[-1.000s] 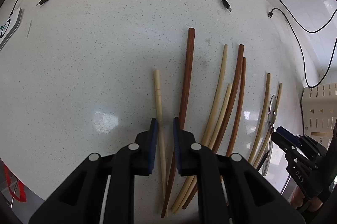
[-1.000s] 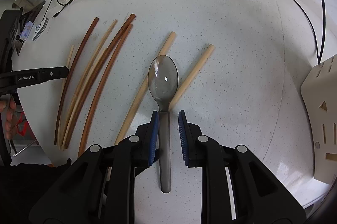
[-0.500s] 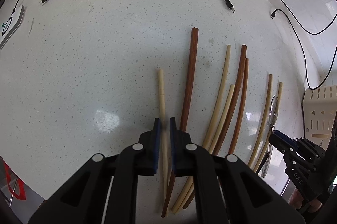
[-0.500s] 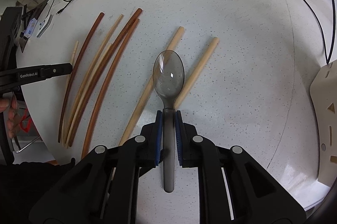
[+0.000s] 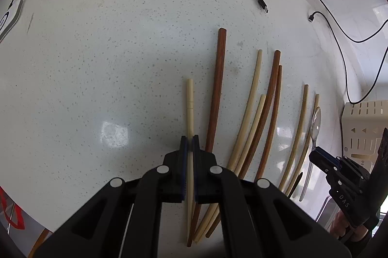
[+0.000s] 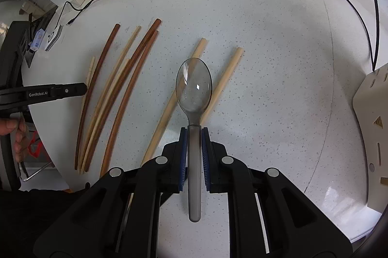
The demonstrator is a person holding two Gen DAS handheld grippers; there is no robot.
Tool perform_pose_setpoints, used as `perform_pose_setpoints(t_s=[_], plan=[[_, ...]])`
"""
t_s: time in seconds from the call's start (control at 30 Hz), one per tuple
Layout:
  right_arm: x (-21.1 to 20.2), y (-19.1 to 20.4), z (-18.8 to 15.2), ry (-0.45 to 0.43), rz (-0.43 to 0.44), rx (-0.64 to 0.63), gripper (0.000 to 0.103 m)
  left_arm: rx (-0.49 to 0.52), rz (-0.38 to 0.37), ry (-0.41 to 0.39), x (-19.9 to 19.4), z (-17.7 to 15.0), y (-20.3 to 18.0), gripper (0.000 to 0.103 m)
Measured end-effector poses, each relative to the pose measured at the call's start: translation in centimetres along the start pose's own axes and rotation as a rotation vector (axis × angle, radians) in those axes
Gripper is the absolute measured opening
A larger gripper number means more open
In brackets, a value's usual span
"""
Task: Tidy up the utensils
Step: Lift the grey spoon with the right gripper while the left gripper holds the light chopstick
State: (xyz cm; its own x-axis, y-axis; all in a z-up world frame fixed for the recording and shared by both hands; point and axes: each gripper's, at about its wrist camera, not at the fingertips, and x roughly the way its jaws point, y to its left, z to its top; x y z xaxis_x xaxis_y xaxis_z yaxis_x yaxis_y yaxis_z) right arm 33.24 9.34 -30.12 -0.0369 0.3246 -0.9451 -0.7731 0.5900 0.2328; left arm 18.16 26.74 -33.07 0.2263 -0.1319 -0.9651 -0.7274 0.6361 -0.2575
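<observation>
Both clamped: left gripper on pale ivory chopstick, right gripper on translucent grey plastic spoon; bare speckled white counter leftward, brown wooden chopsticks crowd rightward.

The countertop is a pale, speckled stone-like slab, smooth and glossy enough to throw back window light. The chopsticks are matt: the cream chopstick looks like plain light wood or bamboo, the dark chopsticks like reddish-brown wood with a faint sheen. The spoon is smoky translucent plastic, glossy in the bowl. Both grippers, left and right, are matt black plastic with ribbed blue pads and shiny metal screws.
</observation>
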Motion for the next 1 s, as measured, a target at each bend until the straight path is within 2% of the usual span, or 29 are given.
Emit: perform_pose_setpoints(t_s=[0.5, 0.73, 1.0], plan=[[-1.3, -0.5, -0.4, -0.039, -0.011, 0.021, 0.011, 0.006, -0.005, -0.031, -1.5, -0.8, 1.3, 0.004], [-1.6, -0.8, -0.5, -0.047, -0.018, 0.03, 0.011, 0.006, -0.003, -0.036, -1.5, -0.8, 0.6, 0.004], [-2.4, -1.2, -0.6, -0.072, -0.026, 0.045, 0.011, 0.019, -0.025, -0.099, -3.1, -1.0, 0.5, 0.004]])
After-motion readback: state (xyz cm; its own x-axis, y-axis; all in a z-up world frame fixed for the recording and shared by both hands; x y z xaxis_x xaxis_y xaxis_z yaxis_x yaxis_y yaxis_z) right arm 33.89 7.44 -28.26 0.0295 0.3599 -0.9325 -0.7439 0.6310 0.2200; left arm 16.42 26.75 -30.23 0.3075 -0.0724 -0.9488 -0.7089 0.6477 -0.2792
